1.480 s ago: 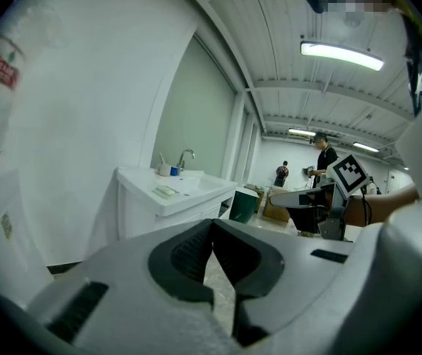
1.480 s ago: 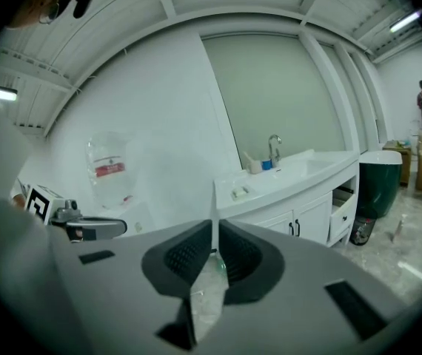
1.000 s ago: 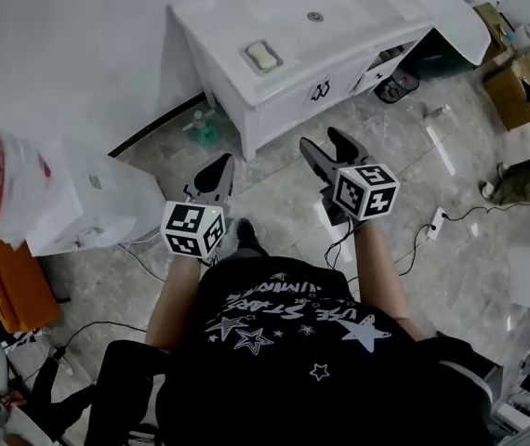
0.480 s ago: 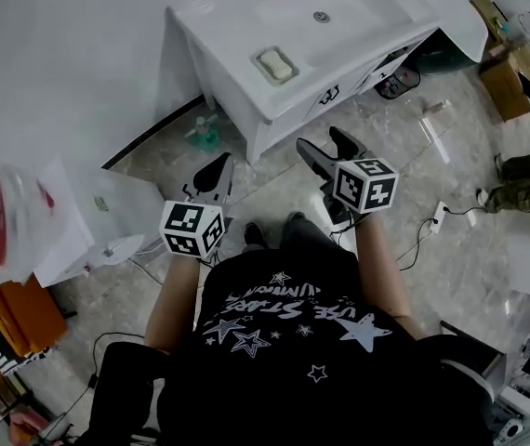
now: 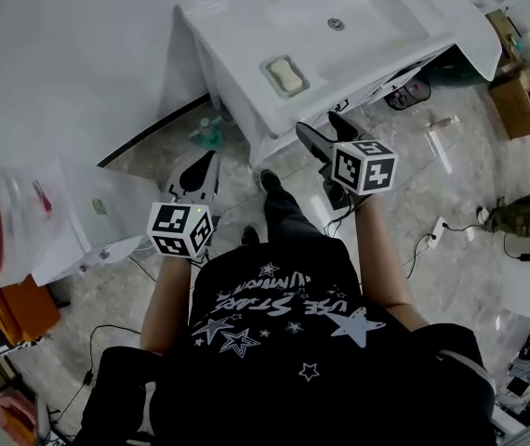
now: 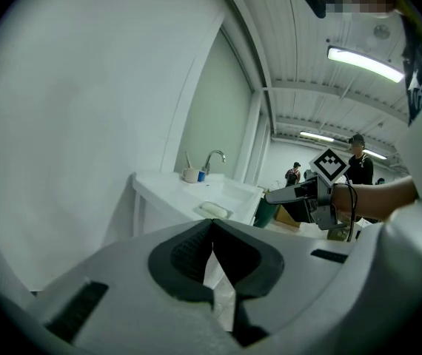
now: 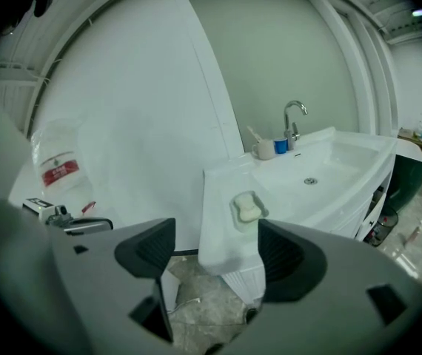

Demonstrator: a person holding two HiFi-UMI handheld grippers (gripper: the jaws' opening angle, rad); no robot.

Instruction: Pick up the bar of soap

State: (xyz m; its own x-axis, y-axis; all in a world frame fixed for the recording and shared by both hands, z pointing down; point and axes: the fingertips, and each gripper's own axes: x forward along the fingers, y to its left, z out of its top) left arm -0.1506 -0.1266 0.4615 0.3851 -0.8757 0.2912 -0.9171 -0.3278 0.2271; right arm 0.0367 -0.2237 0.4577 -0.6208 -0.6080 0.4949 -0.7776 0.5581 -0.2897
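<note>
Facing a white washstand, a person in a black star-printed T-shirt (image 5: pixel 284 342) holds a pair of tongs in each hand above a grey marbled floor (image 5: pixel 423 175). The bar of soap (image 5: pixel 288 75) lies flat in a shallow rectangular dish (image 5: pixel 269 62) on the washstand's white surface (image 5: pixel 232 31). It sits near the front edge, to the left of the basin (image 5: pixel 381 12) in the head view. The soap is a pale cream oblong with rounded corners and a smooth top. It is a little smaller than its dish, whose pale rim frames it on every side.

The left tongs (image 5: pixel 200 167) point toward the washstand's near corner. Their dark pads are pressed together with nothing caught between them. In the left gripper view the soap (image 6: pixel 215 210) shows small and distant beyond them.

The right tongs (image 5: pixel 322 125) stand wide. Their jaws have just been opening and then easing in a little, and nothing is between them. In the right gripper view the soap (image 7: pixel 249 210) appears beyond the gap, nearer the right-hand pad in the picture and clear of both.

A curved tap (image 7: pixel 294 117), a pale cup (image 7: pixel 263 151) and a blue cup (image 7: pixel 280 146) stand at the back of the surface, behind the basin.
</note>
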